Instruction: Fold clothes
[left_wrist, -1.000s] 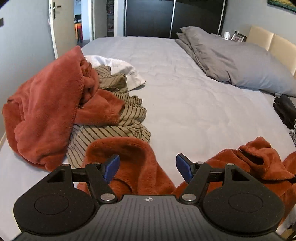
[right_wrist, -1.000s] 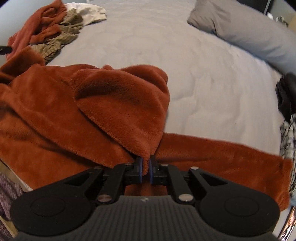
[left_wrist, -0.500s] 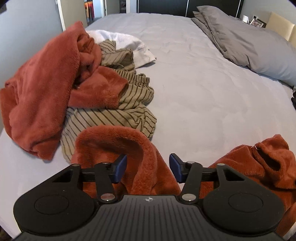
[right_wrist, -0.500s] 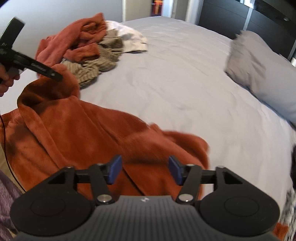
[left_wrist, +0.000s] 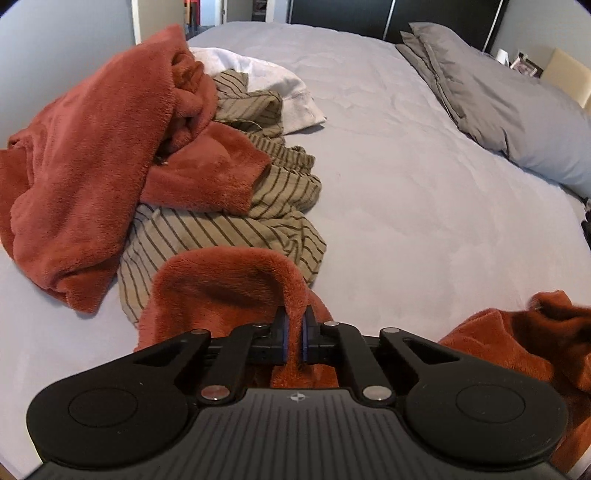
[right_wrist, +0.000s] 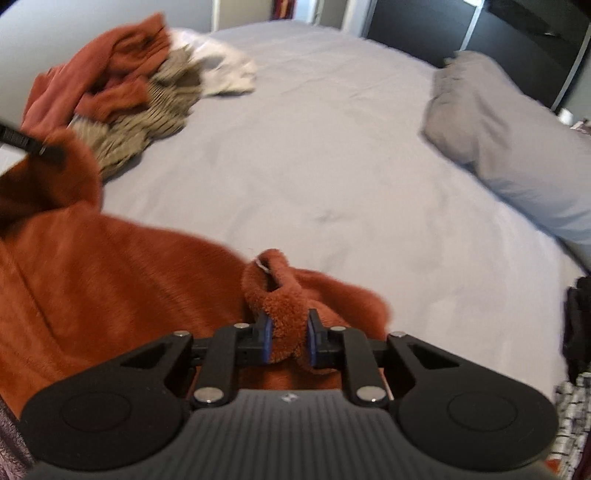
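The rust fleece garment (right_wrist: 110, 280) lies at the near edge of the bed (left_wrist: 406, 184), filling the lower left of the right wrist view. The left gripper (left_wrist: 293, 338) is pinched narrow on a raised fold of it; the right gripper (right_wrist: 288, 339) is clamped on a bunched, thicker fold. A pile of clothes (left_wrist: 155, 155) sits in the upper left, grey pillows (left_wrist: 517, 107) at upper right.

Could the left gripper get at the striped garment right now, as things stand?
Probably not yet. The left gripper has its jaws shut on a fold of the rust fleece garment, which rises between it and the striped garment. The striped garment lies close ahead; the fleece would have to be released first.
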